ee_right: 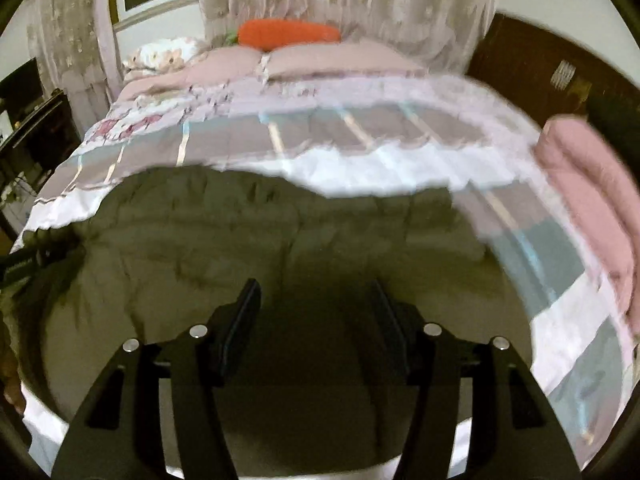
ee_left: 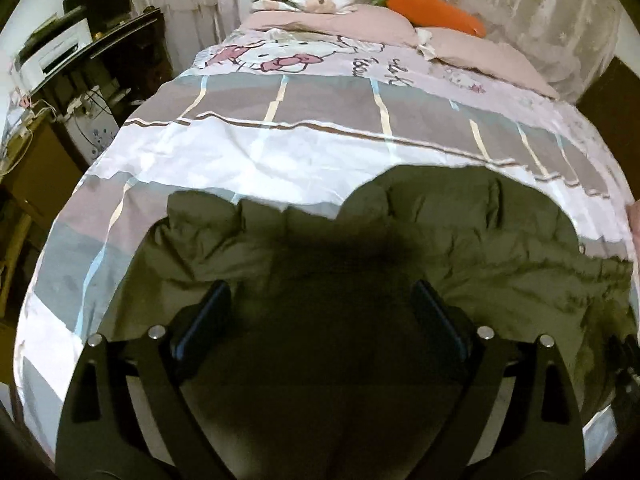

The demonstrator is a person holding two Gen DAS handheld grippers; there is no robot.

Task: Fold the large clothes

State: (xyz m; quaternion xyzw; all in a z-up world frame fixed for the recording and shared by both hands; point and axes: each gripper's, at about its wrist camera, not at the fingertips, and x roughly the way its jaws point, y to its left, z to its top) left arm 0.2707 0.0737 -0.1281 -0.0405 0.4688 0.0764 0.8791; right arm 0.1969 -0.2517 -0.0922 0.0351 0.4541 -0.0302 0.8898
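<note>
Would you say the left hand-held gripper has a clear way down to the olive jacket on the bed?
Probably yes: the left hand-held gripper hangs open right over the olive jacket, nothing between them.

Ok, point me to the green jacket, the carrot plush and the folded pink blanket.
green jacket (ee_left: pixel 460 232): left wrist view, on its puffy quilted upper part.
carrot plush (ee_right: pixel 288 34): right wrist view, middle of the orange body.
folded pink blanket (ee_right: pixel 588 184): right wrist view, top face of the stack at the bed's right edge.
</note>
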